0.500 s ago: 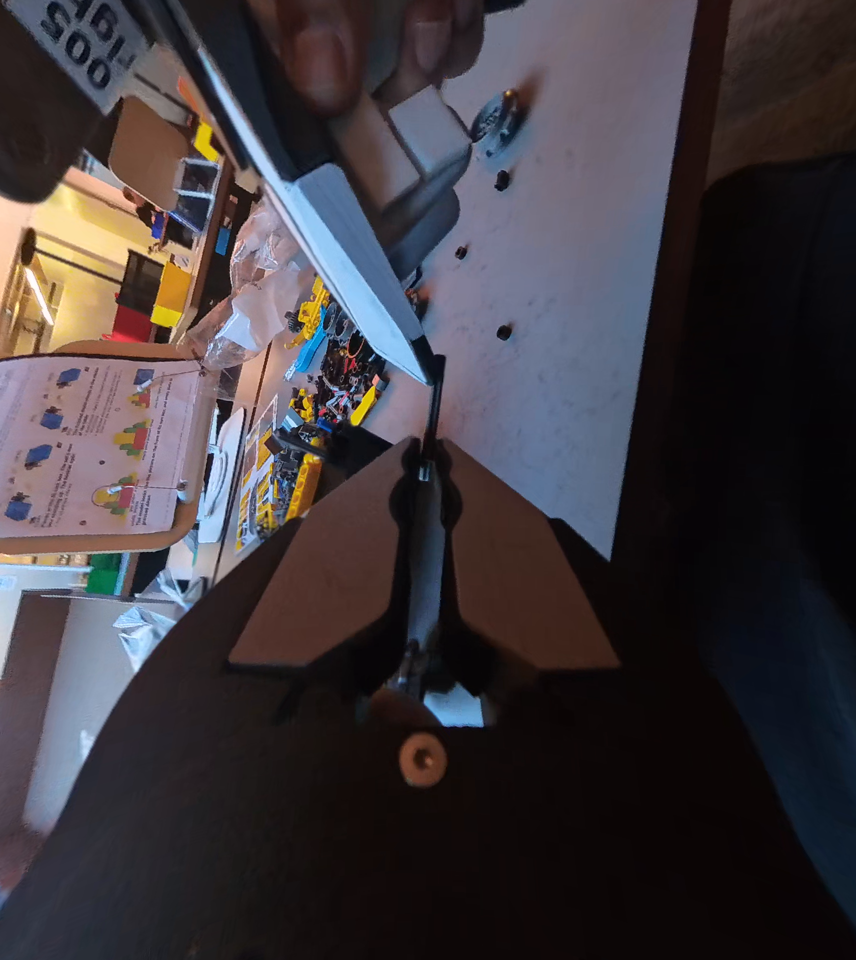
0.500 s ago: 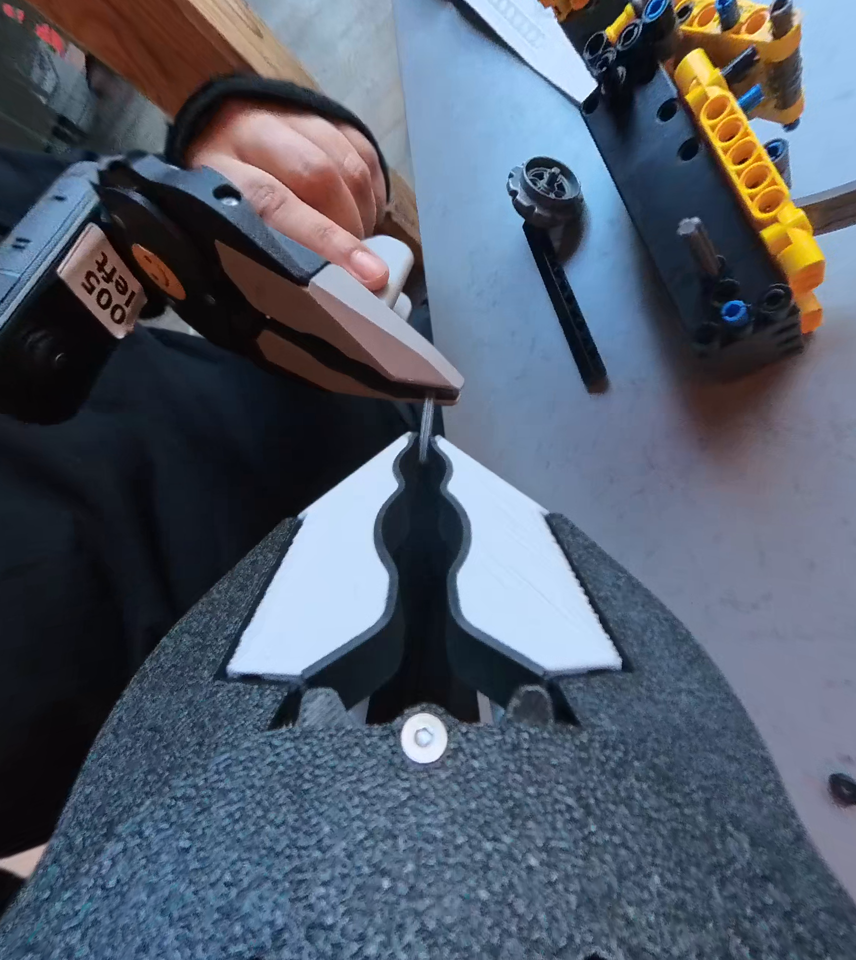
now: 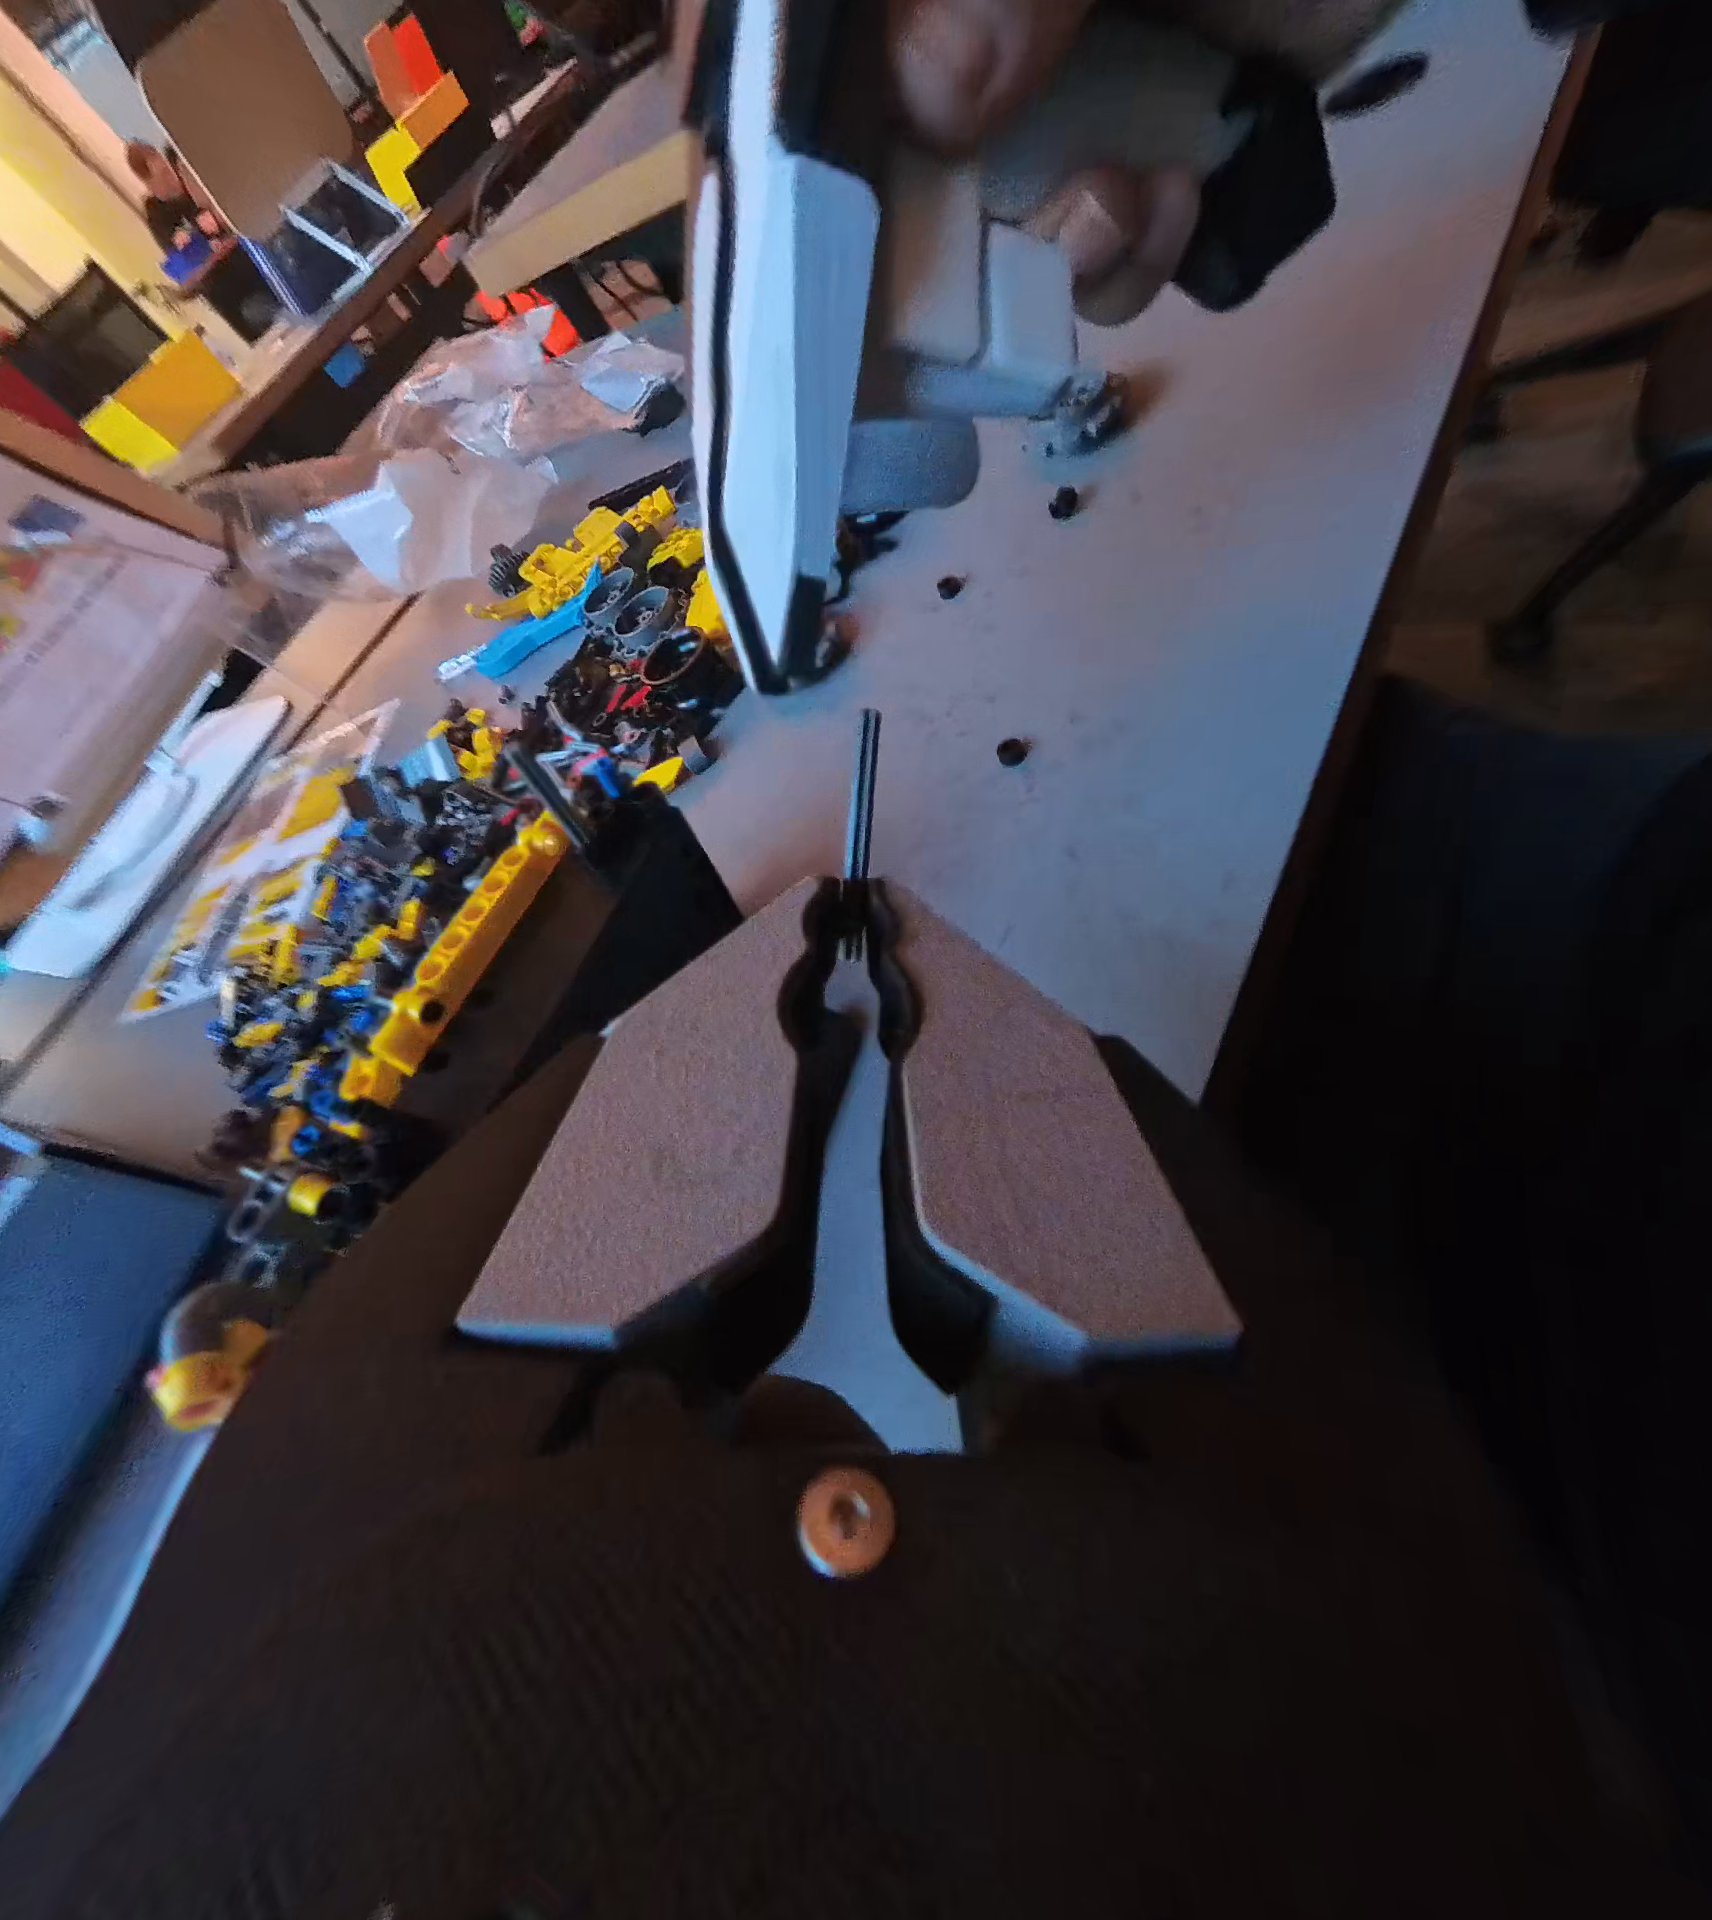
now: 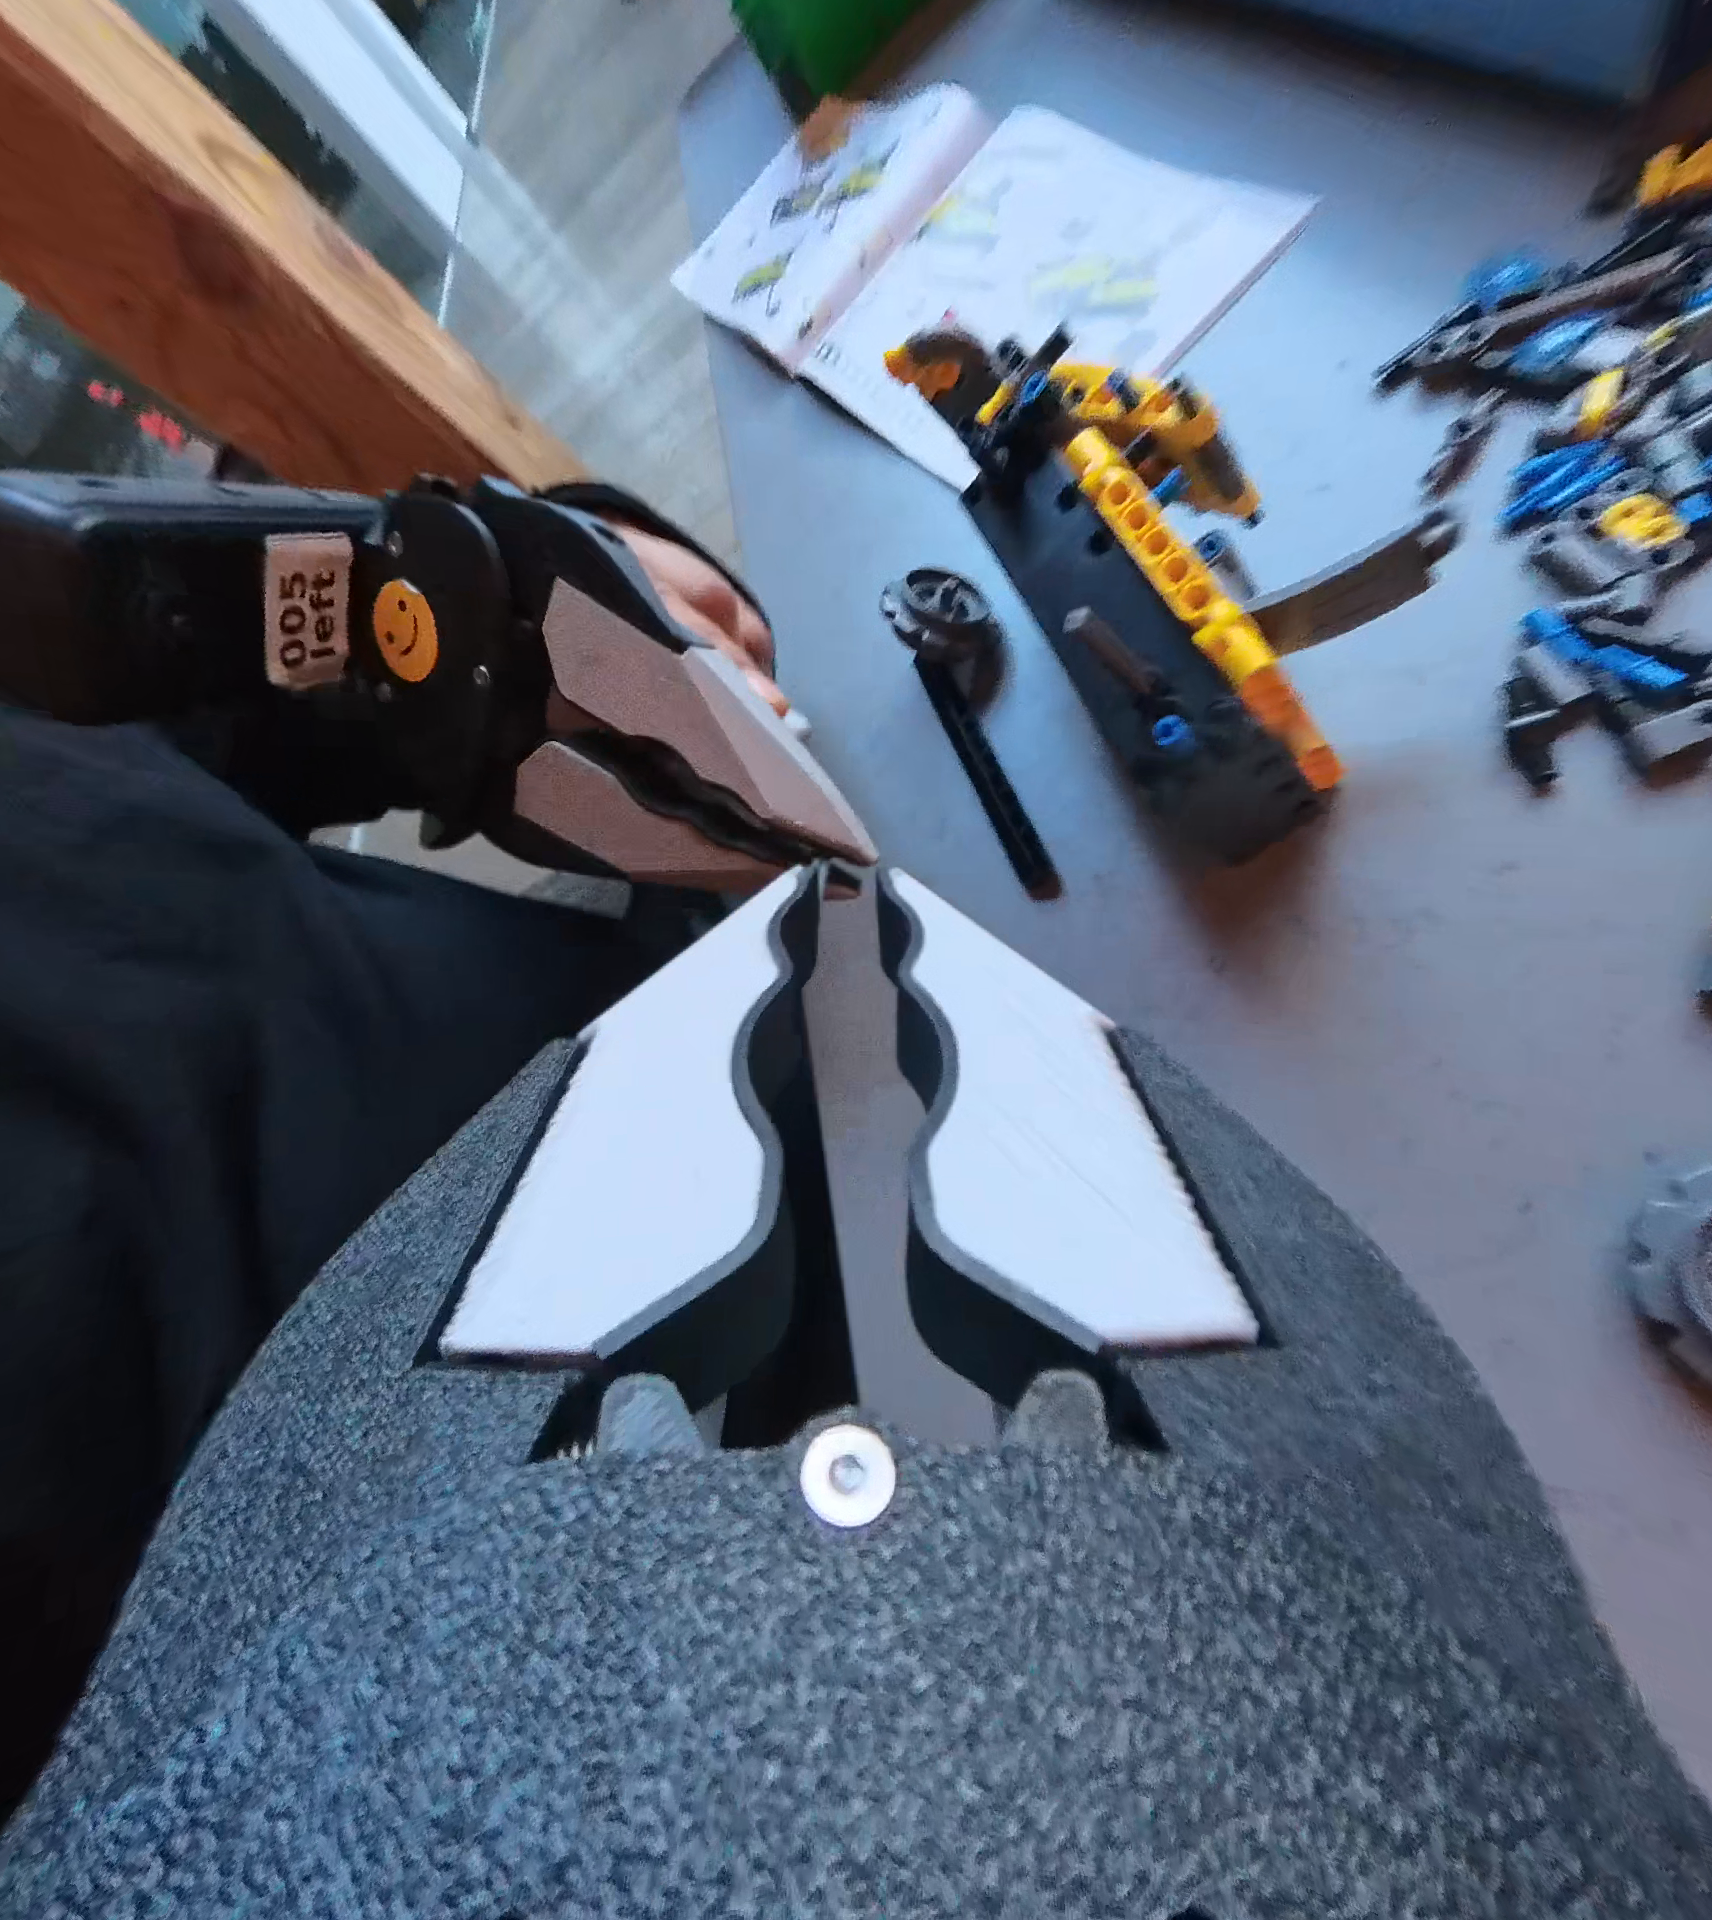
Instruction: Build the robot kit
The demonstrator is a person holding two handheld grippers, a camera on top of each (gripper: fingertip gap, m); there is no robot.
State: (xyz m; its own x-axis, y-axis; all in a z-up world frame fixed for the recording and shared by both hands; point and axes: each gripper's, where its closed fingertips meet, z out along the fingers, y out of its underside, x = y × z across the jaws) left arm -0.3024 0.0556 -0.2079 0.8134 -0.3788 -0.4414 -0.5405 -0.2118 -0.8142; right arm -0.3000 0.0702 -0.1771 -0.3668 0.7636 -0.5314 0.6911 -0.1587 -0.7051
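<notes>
Your left gripper (image 3: 854, 906) has its jaws clenched on one end of a thin black axle (image 3: 862, 795), which sticks straight out past the tips above the counter (image 3: 1195, 831), so only a short bit of it is gripped. It looks very light and stiff, with a ribbed cross-section and smooth plastic, so I would expect it to swivel or slide between the pads if its free end is pushed sideways; a hold nearer its middle should steady it. Your right gripper (image 4: 847, 883) has its jaws slightly parted with nothing between them, and in the left wrist view its tips sit just beyond the axle's free end, not touching. Half a second ago those tips met that end of the axle and were nearly closed around it; now they have let go and drawn off, leaving a clear gap. Near you on the counter lie a black beam with a gear (image 4: 977, 748), a yellow and black assembly (image 4: 1174, 623) and an open booklet (image 4: 987, 239)
</notes>
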